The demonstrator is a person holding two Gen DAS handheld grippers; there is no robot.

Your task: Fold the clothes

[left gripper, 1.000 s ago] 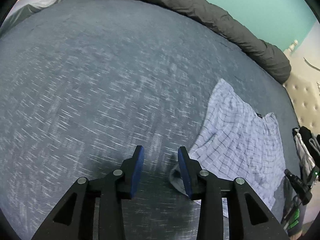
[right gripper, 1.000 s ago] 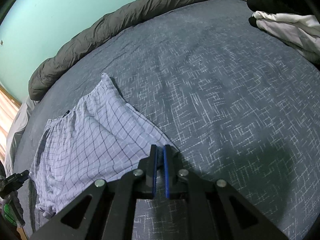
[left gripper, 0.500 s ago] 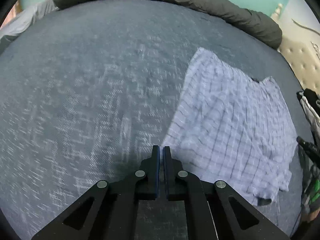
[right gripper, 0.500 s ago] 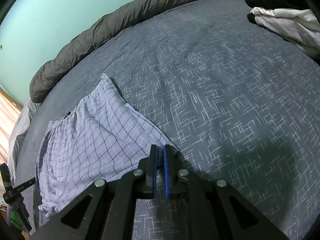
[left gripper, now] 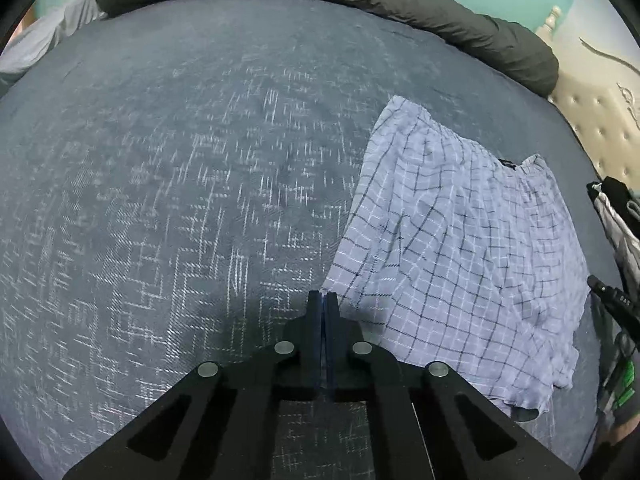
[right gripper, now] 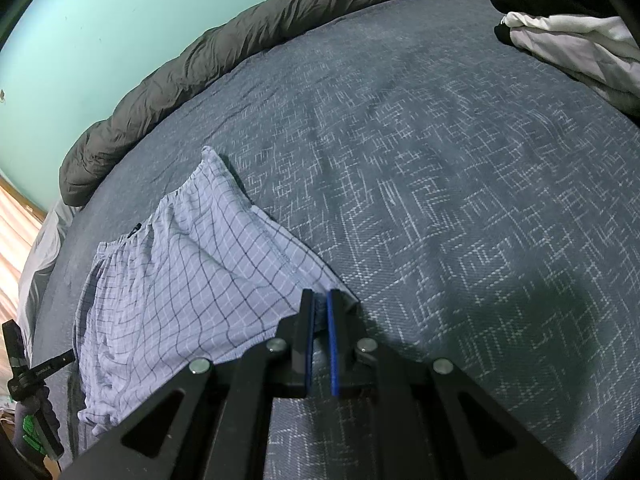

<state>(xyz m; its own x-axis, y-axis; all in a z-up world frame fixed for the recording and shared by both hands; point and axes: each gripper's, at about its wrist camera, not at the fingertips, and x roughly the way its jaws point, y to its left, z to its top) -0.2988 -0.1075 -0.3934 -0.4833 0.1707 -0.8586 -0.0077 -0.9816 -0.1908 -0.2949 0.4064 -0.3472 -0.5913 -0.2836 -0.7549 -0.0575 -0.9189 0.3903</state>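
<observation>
Shorts [left gripper: 452, 248] laid flat on the bed [left gripper: 180, 184]
Right gripper [right gripper: 320, 300] pinched a hem corner; left gripper [left gripper: 323, 295] was closed w/ nothing in it, just beside the hem.

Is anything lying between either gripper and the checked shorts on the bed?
Nothing visible. The right gripper is already closed on the near corner of the pale blue checked shorts. The left gripper, fingers pressed together, sits at their opposite near corner, with only bare grey-blue bedspread alongside.

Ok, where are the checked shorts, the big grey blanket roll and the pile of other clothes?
Pale blue checked cotton shorts [left gripper: 460, 248], left wrist view, middle of the fabric.
Dark grey rolled puffy blanket [right gripper: 224, 56], right wrist view, middle of the roll.
Black and white pile of clothes [right gripper: 568, 28], right wrist view, white garment in the pile.
</observation>
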